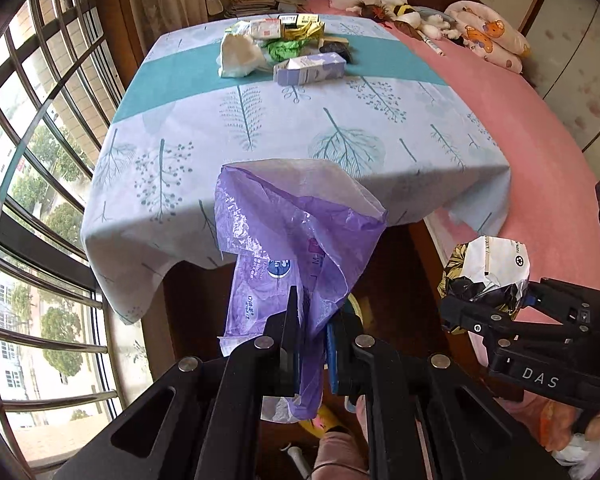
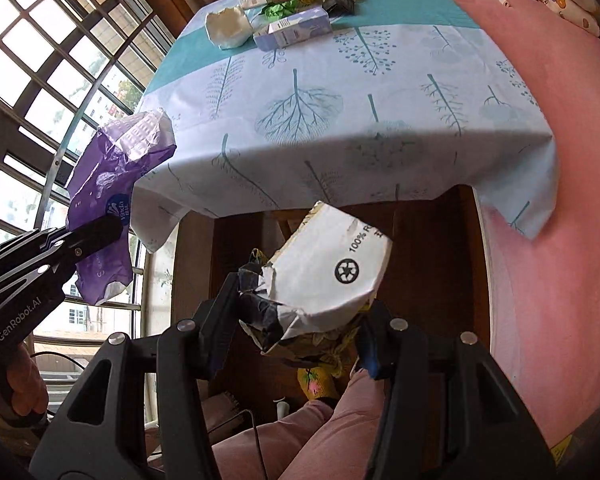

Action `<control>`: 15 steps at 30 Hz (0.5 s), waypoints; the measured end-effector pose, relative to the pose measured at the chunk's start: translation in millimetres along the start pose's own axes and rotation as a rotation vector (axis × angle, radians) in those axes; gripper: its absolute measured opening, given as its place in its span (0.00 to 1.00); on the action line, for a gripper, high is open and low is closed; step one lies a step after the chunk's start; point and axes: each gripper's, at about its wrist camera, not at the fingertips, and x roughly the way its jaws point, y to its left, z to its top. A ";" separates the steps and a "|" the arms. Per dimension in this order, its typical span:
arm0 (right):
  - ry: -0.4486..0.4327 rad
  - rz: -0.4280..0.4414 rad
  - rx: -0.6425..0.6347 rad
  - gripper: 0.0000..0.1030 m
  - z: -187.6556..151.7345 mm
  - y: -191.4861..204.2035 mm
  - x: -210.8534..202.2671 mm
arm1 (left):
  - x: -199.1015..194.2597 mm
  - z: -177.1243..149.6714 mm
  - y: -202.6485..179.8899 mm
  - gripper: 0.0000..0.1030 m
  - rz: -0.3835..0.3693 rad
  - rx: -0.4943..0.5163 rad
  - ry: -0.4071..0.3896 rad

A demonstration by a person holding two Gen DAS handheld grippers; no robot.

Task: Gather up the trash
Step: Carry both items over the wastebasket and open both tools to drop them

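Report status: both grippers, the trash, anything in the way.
Left gripper shut on purple plastic bag. Right gripper shut on crumpled carton. More trash piled on far side of table. Path clear.

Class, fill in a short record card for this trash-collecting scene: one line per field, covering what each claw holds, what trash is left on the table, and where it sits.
left claw: shut on purple plastic bag, bag mouth open at the top
right claw: shut on crumpled white paper bag with recycling mark
position of both: in front of the near table edge
table: covered by a leaf-print cloth
trash left: pile at the far end, on the teal stripe
pile includes: lilac carton, white wrapper, green paper
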 end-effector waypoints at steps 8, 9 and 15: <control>0.093 -0.007 0.041 0.46 -32.5 -19.4 67.3 | 86.5 -32.4 -4.5 0.09 -0.026 -0.029 0.082; 0.102 -0.010 0.046 0.46 -37.3 -23.0 79.3 | 101.1 -38.5 -3.5 0.09 -0.032 -0.041 0.092; 0.139 -0.008 0.084 0.46 -63.5 -49.1 161.4 | 199.6 -63.3 0.9 0.09 -0.044 -0.094 0.171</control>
